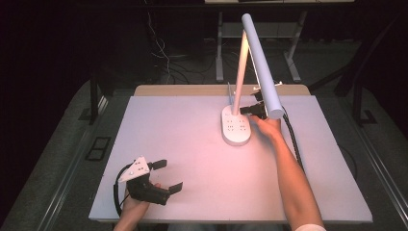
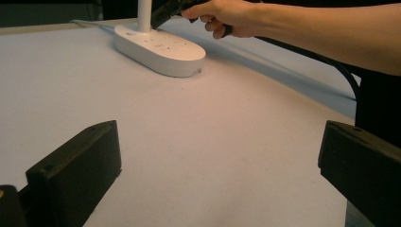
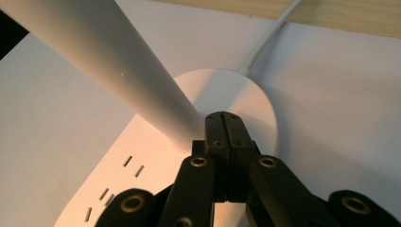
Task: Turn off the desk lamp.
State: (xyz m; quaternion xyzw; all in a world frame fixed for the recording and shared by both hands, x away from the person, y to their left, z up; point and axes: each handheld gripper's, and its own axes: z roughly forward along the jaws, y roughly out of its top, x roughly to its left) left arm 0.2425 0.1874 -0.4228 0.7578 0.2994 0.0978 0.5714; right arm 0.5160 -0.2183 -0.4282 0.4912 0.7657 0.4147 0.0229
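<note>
Over on the far side of the table [image 1: 192, 192], the right gripper [image 1: 245, 110] is pressed in against the desk lamp [image 1: 250, 72], its tip at the foot of the white stem, right above the oval base [image 1: 235, 129]. From the right gripper view the two black jaws are clenched flat against each other, nothing between them, their closed tip [image 3: 224, 117] touching or just short of the base beside the stem [image 3: 104, 61]; which of the two I cannot tell. The base carries small slot markings [image 3: 113, 184] on its top face, and a white cord [image 3: 269, 35] runs off its far edge toward the wooden strip at the back. The right hand [image 1: 267, 126] wraps the gripper's handle, forearm stretched across the table, a black cable [image 1: 293, 139] trailing back beside it. The lamp stands toward the far middle of the white surface, its long head [image 1: 262, 62] slanting up and over the right hand, a warm glow on the table around the base. Down at the near left corner, the left gripper [image 1: 169, 174] rests low over the table in the left hand [image 1: 132, 204], grey three-cornered plate [image 1: 135, 168] on top. Its jaws stand wide apart, released, holding nothing; the left gripper view shows bare white table between them and the lamp base [image 2: 158, 47] well beyond.
</note>
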